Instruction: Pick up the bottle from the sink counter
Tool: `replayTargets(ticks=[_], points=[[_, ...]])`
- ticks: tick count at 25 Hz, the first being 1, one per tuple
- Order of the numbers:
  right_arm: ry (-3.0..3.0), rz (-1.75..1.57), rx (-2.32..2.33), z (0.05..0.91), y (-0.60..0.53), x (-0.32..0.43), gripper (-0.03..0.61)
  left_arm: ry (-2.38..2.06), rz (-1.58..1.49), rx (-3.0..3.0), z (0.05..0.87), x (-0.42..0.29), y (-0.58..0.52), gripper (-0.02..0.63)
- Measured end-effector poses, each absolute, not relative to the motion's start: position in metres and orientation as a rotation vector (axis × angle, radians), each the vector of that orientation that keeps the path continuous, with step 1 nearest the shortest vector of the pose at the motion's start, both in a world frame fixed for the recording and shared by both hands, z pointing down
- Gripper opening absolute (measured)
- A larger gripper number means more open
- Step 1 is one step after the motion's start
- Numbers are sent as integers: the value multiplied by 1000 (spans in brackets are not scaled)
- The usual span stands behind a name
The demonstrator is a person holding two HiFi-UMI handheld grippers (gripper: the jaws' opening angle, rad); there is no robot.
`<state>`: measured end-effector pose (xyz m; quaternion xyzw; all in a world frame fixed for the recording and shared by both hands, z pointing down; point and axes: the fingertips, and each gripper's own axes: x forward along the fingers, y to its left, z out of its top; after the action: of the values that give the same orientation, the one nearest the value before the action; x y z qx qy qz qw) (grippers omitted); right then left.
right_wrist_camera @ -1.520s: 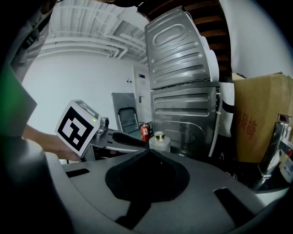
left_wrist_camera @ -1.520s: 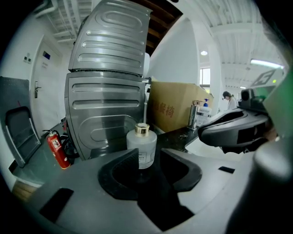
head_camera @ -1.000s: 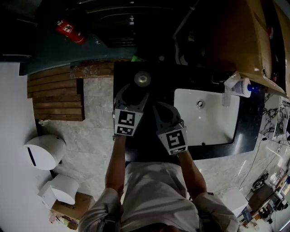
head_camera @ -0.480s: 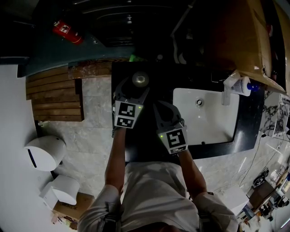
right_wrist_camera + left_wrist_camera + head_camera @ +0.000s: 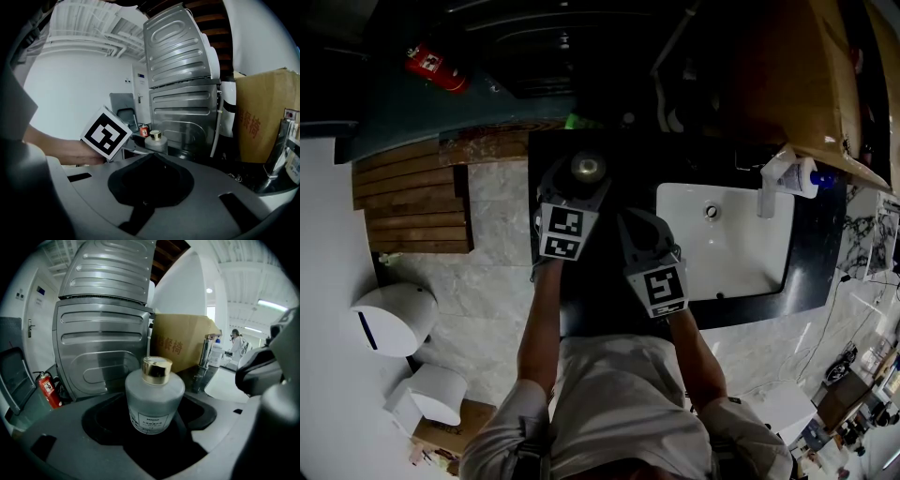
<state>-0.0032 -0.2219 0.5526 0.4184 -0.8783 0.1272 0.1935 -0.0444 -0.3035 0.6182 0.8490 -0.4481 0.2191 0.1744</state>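
A squat frosted-glass bottle (image 5: 154, 401) with a gold cap stands upright on the black sink counter (image 5: 598, 298). In the head view the bottle (image 5: 588, 167) shows from above at the counter's far left end. My left gripper (image 5: 579, 184) reaches around it, and its jaws are opening. In the left gripper view the left gripper (image 5: 154, 416) has the bottle between its jaws with a gap on both sides. My right gripper (image 5: 636, 219) hovers over the counter to the right, shut and empty. The right gripper (image 5: 152, 155) looks towards the distant bottle (image 5: 155, 139).
A white sink basin (image 5: 741, 267) lies to the right, with a tap (image 5: 766, 202) and a dispenser (image 5: 806, 178) behind it. A ribbed metal appliance (image 5: 103, 338) and a cardboard box (image 5: 180, 345) stand behind the bottle. A red fire extinguisher (image 5: 431, 67) sits far left.
My left gripper has moved forward until its jaws sit around the bottle, and they have spread wider. The right gripper has hardly moved.
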Motion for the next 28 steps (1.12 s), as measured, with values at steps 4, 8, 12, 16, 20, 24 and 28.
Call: replayTargets(ticks=[4, 8, 12, 16, 20, 24, 28], points=[[-2461, 358, 1180, 552, -221, -2, -8, -1275, 632, 2426, 617, -44, -303, 324], [-2454, 363, 1187, 552, -220, 0, -8, -1280, 632, 2430, 617, -45, -303, 322], [-2452, 364, 1193, 552, -220, 2, -8, -1286, 634, 2423, 617, -44, -304, 322], [-2451, 365, 1196, 552, -220, 2, -8, -1289, 634, 2418, 619, -45, -305, 322], [-2450, 360, 1199, 550, -218, 3, -8, -1283, 636, 2419, 618, -45, -304, 322], [-2451, 350, 1206, 547, -215, 6, -8, -1280, 644, 2418, 617, -45, -302, 322], [-2449, 349, 1217, 544, -215, 9, -8, -1271, 644, 2422, 616, -43, -299, 322]])
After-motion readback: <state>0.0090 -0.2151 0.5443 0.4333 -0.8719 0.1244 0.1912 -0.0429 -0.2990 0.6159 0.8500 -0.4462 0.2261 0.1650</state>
